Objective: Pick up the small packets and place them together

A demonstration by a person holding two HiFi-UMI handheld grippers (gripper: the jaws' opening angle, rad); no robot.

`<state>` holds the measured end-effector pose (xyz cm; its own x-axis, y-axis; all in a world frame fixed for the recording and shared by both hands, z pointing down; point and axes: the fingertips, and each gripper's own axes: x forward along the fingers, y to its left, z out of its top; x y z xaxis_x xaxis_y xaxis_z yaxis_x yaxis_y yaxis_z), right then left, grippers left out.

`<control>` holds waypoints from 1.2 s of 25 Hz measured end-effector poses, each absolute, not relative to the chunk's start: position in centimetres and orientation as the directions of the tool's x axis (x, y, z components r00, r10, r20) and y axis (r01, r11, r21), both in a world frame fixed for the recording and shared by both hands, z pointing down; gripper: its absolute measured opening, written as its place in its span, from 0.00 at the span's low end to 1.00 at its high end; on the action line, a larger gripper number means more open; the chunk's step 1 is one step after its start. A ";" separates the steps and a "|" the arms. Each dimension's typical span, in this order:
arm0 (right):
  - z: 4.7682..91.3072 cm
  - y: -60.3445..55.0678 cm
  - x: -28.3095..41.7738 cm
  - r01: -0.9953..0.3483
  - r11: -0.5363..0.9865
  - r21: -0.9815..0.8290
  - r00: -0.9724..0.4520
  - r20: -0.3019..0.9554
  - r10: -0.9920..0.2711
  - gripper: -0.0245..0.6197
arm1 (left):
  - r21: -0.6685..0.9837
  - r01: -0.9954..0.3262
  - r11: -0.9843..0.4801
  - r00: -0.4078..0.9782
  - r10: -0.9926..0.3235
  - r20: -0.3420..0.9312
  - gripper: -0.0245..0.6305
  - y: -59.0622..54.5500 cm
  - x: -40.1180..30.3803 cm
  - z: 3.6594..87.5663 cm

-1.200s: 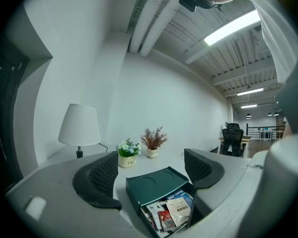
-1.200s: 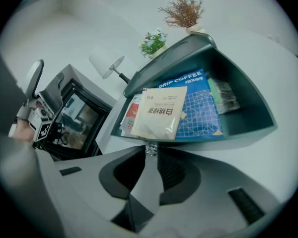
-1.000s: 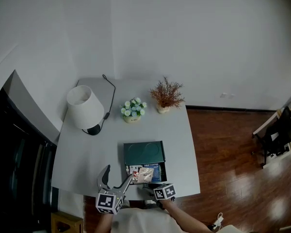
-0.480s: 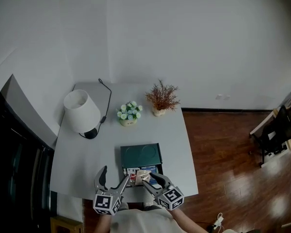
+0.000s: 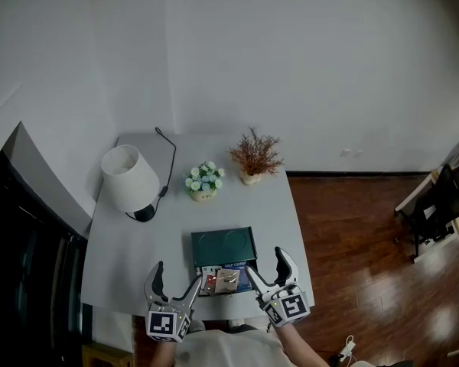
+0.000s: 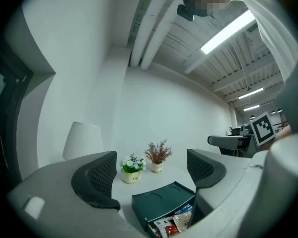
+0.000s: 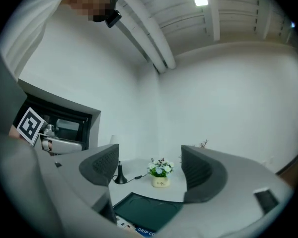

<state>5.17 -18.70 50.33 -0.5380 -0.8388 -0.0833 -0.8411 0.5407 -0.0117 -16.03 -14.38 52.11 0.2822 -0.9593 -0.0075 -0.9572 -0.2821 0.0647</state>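
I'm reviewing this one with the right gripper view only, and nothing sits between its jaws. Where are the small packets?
Observer: The head view shows the packets lying in the open front of the green box, by the table's near edge. The right gripper, jaws opening, is just right of them.
Operator: And the left gripper?
Observer: The left gripper is just left of the box, jaws opening, with nothing between them.

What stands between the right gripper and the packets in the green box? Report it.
Nothing visible does. The right gripper, jaws opening with nothing between them, hangs just right of the packets, which lie at the open near end of the green box.
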 end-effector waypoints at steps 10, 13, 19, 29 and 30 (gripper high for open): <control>51.6 -18.4 5.5 -0.822 0.568 -0.052 -0.566 -0.044 -0.823 0.61 | 0.065 -0.938 -0.341 0.346 -0.932 0.105 0.69 -15.2 -14.3 54.8; 52.2 -18.2 5.4 -0.814 0.577 -0.062 -0.577 -0.032 -0.816 0.61 | 0.059 -0.909 -0.412 0.414 -0.879 0.237 0.62 -15.9 -12.5 58.8; 53.2 -17.4 5.3 -0.792 0.608 -0.062 -0.608 -0.006 -0.794 0.61 | 0.167 -0.813 -0.558 0.549 -0.636 0.542 0.59 -16.6 -7.3 70.0; 53.5 -16.9 7.6 -0.804 0.592 -0.056 -0.594 0.011 -0.805 0.61 | 0.223 -0.802 -0.555 0.493 -0.402 0.772 0.46 -18.8 -3.8 79.0; 53.5 -17.1 7.9 -0.807 0.587 -0.056 -0.589 0.012 -0.808 0.61 | 0.225 -0.806 -0.547 0.483 -0.389 0.785 0.46 -18.8 -3.8 79.5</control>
